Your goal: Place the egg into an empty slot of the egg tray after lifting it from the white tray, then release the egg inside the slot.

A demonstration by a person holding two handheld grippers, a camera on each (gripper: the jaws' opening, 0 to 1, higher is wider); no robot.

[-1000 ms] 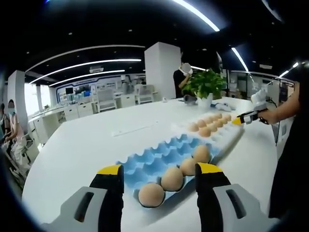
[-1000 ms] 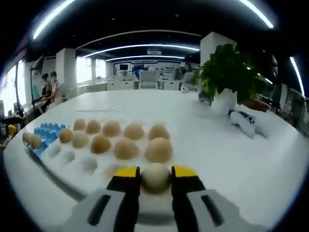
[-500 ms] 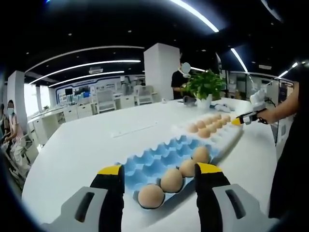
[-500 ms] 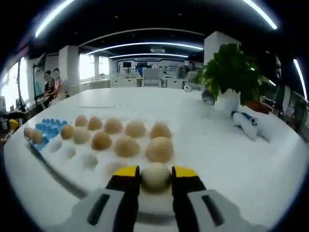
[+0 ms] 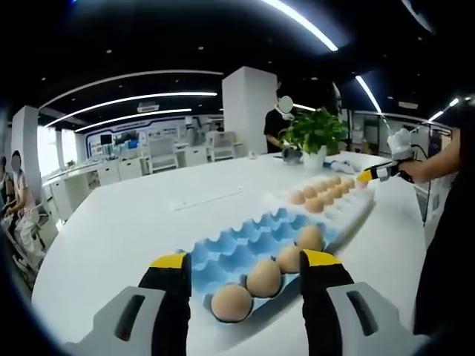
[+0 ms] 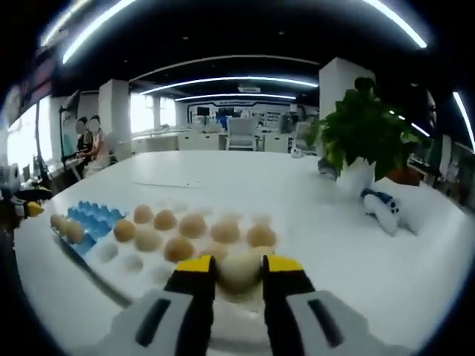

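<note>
Right gripper (image 6: 237,271) clamps a pale egg (image 6: 239,269), now raised higher off the white tray (image 6: 111,280) than a second ago; lift done, I judge. Next: carry to the blue egg tray (image 5: 245,241). Left gripper (image 5: 245,276) idles wide apart, empty.

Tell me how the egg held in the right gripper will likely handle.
The egg, pinched in the right gripper, looks thin-shelled and probably cracks under a hard squeeze. Its smooth rounded sides likely slip between the fingers and roll if released outside a slot.
</note>
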